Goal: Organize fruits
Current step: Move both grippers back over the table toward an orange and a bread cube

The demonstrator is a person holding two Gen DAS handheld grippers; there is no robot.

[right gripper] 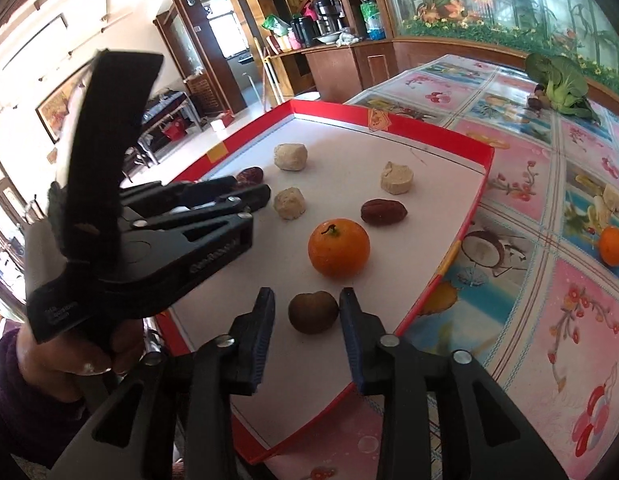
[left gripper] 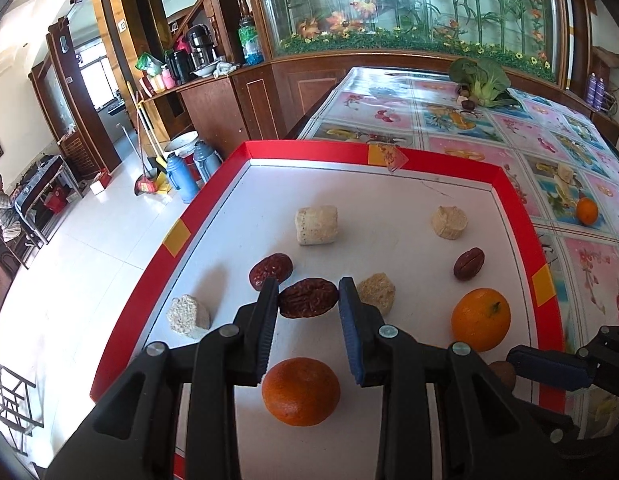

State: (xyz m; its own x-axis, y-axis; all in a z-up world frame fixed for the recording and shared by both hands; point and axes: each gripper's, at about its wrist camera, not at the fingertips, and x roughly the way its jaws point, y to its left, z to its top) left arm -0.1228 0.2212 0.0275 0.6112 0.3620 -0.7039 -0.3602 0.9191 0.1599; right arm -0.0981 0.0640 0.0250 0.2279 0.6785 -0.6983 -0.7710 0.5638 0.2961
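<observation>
The left gripper [left gripper: 308, 296] is clenched on a dried red date [left gripper: 308, 298], its two pads pressing the date's ends, low over the white tray [left gripper: 429, 200] with the red rim that sits on the bench [left gripper: 489, 128]; another date [left gripper: 270, 271] lies just beyond its left finger, and an orange [left gripper: 300, 391] lies under its fingers; the right gripper [right gripper: 307, 312] is released, with a small brown fruit [right gripper: 313, 312] between its fingers, touching only the right pad; a second orange [right gripper: 338, 248] lies just ahead of it.
</observation>
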